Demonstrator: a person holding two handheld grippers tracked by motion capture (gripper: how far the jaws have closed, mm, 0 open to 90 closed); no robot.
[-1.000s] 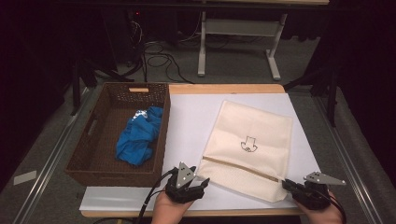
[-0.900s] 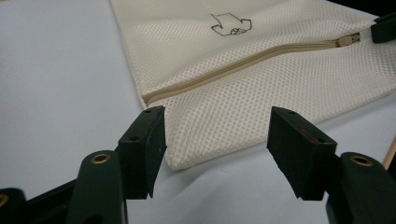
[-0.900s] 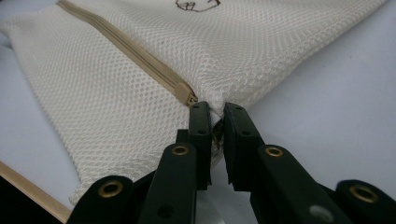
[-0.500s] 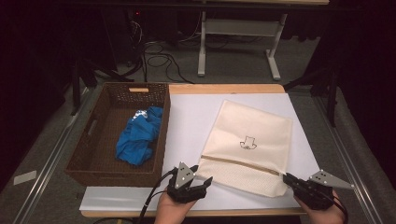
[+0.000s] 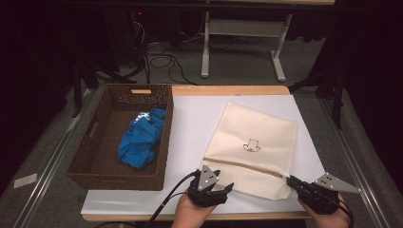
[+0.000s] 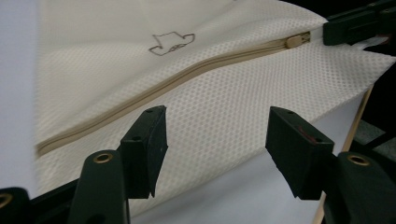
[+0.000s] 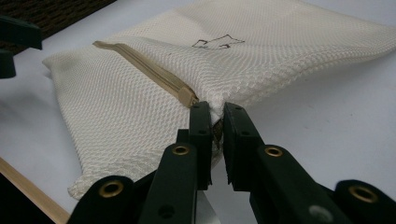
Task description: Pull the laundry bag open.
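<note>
Mesh bag (image 5: 254, 149), cream, lies flat on the white sheet (image 5: 195, 118), right of centre, turned a bit off square. Zipper (image 5: 242, 165) runs across its near part; small dark logo (image 5: 251, 145) mid-bag.

High view: left gripper (image 5: 227, 187) sits at the near edge, just at the bag's near-left corner, jaws apart. Right gripper (image 5: 291, 181) is at the bag's near-right corner, tips on the fabric edge; can't judge the jaw gap from up here. Wicker basket (image 5: 95, 161) stands on the left, well apart from the bag, with a blue cloth (image 5: 140, 137) bunched inside. Wood table edge (image 5: 228, 90) shows beyond the sheet at the far side. Cables (image 5: 161, 59) and a stand (image 5: 240, 47) on the floor beyond.

Left gripper view: left gripper (image 6: 217, 144) jaws spread, hovering just over the mesh, pads not touching it; the jaws have just closed in slightly, nothing pinched. Zipper (image 6: 154, 91) seen along its length, closed, pull (image 6: 295, 41) at the end nearest the right gripper (image 6: 345, 25). Logo (image 6: 170, 43) visible past the zipper. Mesh weave is clear here, not from above.

Right gripper view: right gripper (image 7: 218, 119) jaws pressed nearly together, pinching the bag's (image 7: 261, 56) corner fabric right beside the zipper end (image 7: 187, 97). That grip is what the high view can't resolve. Basket (image 7: 51, 14) weave at far left, part of the left gripper (image 7: 14, 42) just in front of it.
</note>
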